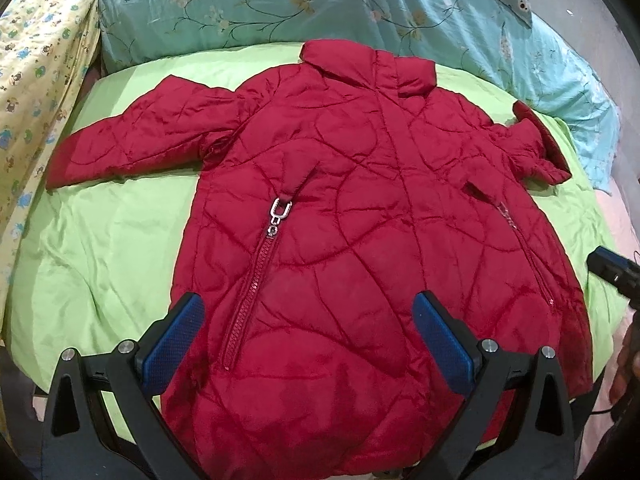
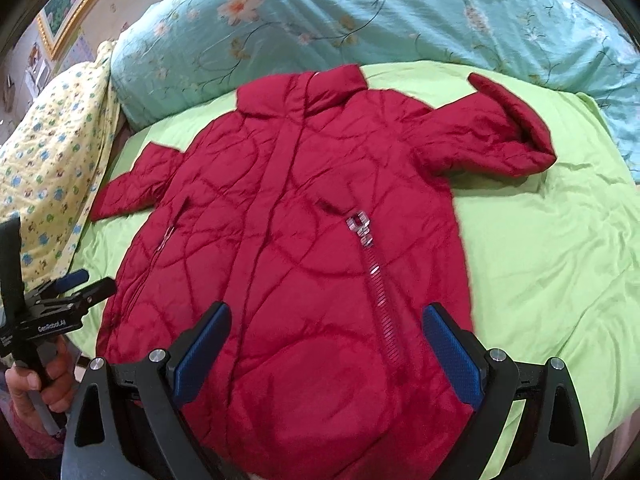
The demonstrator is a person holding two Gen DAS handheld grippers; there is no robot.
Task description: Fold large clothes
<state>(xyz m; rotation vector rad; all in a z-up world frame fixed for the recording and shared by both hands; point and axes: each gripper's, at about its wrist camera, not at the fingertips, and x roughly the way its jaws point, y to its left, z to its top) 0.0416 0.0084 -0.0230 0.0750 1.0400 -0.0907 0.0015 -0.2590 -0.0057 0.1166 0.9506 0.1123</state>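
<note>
The red coat (image 1: 352, 216) lies flat and front-up on the green sheet (image 1: 100, 248), collar toward the blue floral quilt (image 1: 280, 4) — hem nearest both grippers. A yellow printed blanket (image 1: 36, 72) sits to its left. The left gripper (image 1: 308, 344) and right gripper (image 2: 326, 356) hover spread wide over the hem, gripping nothing.

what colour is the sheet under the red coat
Plain light green sheet, wrinkled, lying under the red coat; it shows best in the right wrist view.
</note>
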